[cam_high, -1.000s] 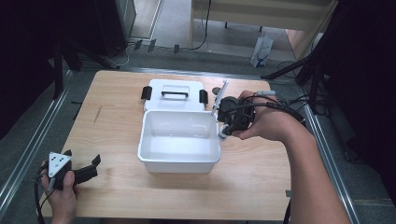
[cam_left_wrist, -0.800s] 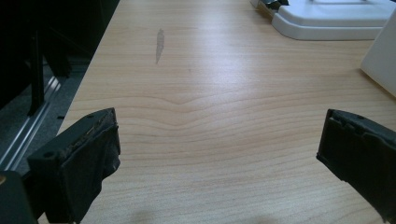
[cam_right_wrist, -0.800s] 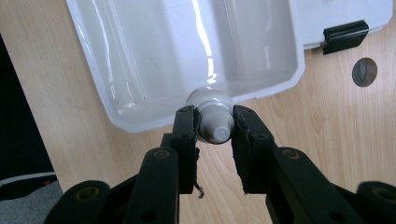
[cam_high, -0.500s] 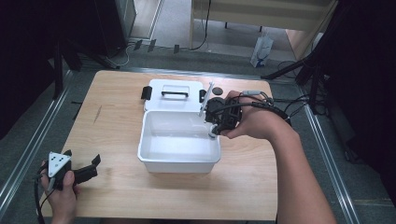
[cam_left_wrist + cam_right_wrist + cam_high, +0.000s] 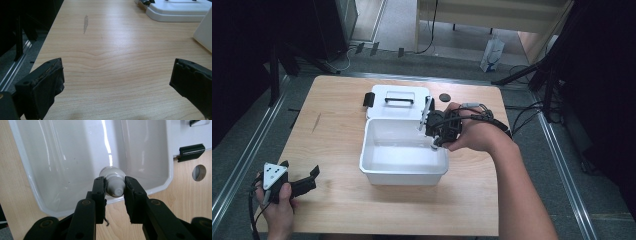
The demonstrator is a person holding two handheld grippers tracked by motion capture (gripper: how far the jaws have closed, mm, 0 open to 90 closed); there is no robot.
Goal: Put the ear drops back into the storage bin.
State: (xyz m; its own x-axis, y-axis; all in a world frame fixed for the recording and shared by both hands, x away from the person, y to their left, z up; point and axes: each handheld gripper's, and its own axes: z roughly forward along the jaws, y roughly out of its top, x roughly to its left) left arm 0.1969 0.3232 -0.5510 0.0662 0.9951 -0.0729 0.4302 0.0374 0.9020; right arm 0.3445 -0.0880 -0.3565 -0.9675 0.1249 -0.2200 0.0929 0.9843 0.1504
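An open white plastic box stands mid-table, and its inside holds nothing. My right gripper hangs over the box's right rim, pointing down. It is shut on a small whitish bottle, gripped at one end, while the bottle's other end reaches over the box's inner wall. That bottle shows as a pale spot under the hand in the high view. At the table's near-left corner my left gripper rests low over bare wood, open with nothing between its black pads.
The box's white lid, with a black handle and black side latches, lies flat just behind the box. A small dark round disc sits on the wood right of the lid. Cables trail from the right hand toward the table's right edge.
The right gripper has carried the bottle leftward from beside the lid's corner to over the box's right rim. The left gripper has stayed put.
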